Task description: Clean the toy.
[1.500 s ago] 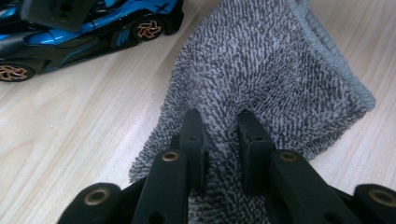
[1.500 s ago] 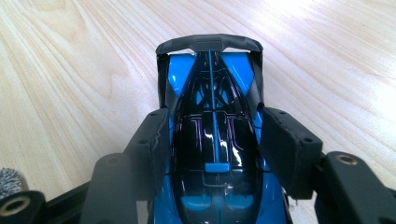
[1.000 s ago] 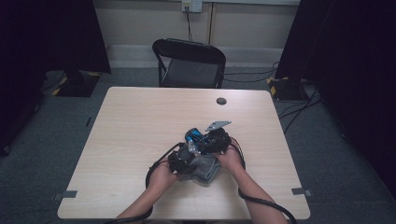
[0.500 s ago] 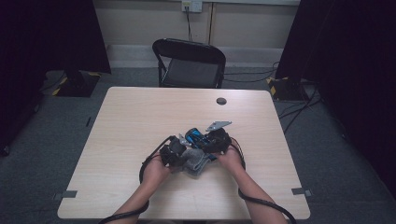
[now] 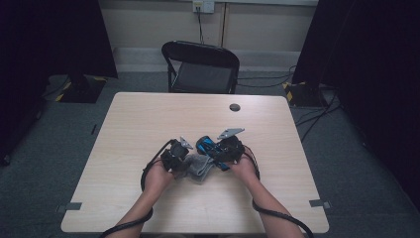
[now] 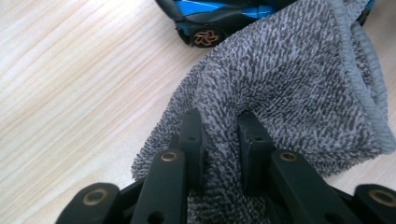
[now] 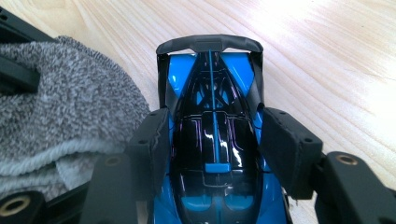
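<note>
A blue and black toy car (image 7: pixel 212 93) lies on the wooden table (image 5: pixel 148 124), and my right gripper (image 7: pixel 212 144) is shut on its body, one jaw against each side. The car's rear wing points away from this gripper. A grey terry cloth (image 6: pixel 289 79) lies beside the car and touches it. My left gripper (image 6: pixel 219 140) is shut on a fold of that cloth. From the high view, the left gripper (image 5: pixel 176 154) and right gripper (image 5: pixel 229 148) sit close together at the table's front centre, with the car (image 5: pixel 207 146) and cloth (image 5: pixel 198 167) between them.
A small dark round disc (image 5: pixel 235 107) sits in the table near its far edge. A black folding chair (image 5: pixel 200 67) stands behind the table. Cables (image 5: pixel 267 213) trail from both grippers along the forearms. Bare tabletop lies to the left, right and far side.
My left gripper has shifted a little to the left and away from the person, drawing the cloth with it. The right gripper and car have stayed nearly in place.
</note>
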`<state>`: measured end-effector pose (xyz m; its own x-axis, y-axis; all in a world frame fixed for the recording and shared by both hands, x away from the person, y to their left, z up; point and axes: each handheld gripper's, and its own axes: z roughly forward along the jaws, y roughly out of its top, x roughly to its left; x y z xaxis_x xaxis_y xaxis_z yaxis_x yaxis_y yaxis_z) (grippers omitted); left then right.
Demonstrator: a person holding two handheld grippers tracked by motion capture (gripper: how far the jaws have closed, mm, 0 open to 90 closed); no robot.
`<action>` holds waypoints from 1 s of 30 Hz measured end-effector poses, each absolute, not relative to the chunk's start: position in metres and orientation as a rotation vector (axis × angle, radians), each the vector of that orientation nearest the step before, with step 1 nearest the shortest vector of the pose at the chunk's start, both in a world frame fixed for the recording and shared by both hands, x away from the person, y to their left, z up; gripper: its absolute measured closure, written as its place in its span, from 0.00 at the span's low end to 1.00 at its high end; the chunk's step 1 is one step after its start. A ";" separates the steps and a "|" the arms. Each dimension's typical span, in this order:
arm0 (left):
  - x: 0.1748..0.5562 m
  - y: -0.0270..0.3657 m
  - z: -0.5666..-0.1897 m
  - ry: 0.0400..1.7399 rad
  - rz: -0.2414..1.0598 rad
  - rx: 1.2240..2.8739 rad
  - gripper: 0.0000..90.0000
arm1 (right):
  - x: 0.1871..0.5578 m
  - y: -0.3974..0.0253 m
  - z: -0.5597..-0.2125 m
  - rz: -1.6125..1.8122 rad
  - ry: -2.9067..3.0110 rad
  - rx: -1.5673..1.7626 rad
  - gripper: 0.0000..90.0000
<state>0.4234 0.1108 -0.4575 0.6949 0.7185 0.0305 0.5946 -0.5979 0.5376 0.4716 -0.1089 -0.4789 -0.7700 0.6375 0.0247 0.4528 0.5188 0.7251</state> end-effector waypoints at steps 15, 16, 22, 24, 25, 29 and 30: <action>0.435 0.131 -0.458 1.105 0.354 2.368 0.83 | 0.472 -0.108 -0.478 1.086 2.521 0.915 0.48; 0.436 0.132 -0.458 1.105 0.357 2.371 0.83 | 0.472 -0.108 -0.479 1.087 2.521 0.915 0.48; 0.441 0.138 -0.458 1.142 0.367 2.353 0.83 | 0.472 -0.108 -0.479 1.090 2.519 0.915 0.48; 0.442 0.140 -0.458 1.148 0.377 2.348 0.83 | 0.472 -0.108 -0.479 1.091 2.519 0.916 0.48; 0.442 0.141 -0.457 1.148 0.379 2.352 0.83 | 0.472 -0.108 -0.479 1.090 2.519 0.915 0.48; 0.444 0.148 -0.458 1.178 0.378 2.332 0.83 | 0.472 -0.108 -0.479 1.087 2.520 0.914 0.48; 0.444 0.149 -0.458 1.179 0.382 2.332 0.83 | 0.472 -0.108 -0.479 1.086 2.521 0.913 0.48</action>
<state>0.4443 0.1487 -0.4584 0.5865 0.8095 0.0257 0.6704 -0.5030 0.5454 0.4718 -0.1080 -0.4786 -0.7728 0.6344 0.0186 0.4493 0.5261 0.7221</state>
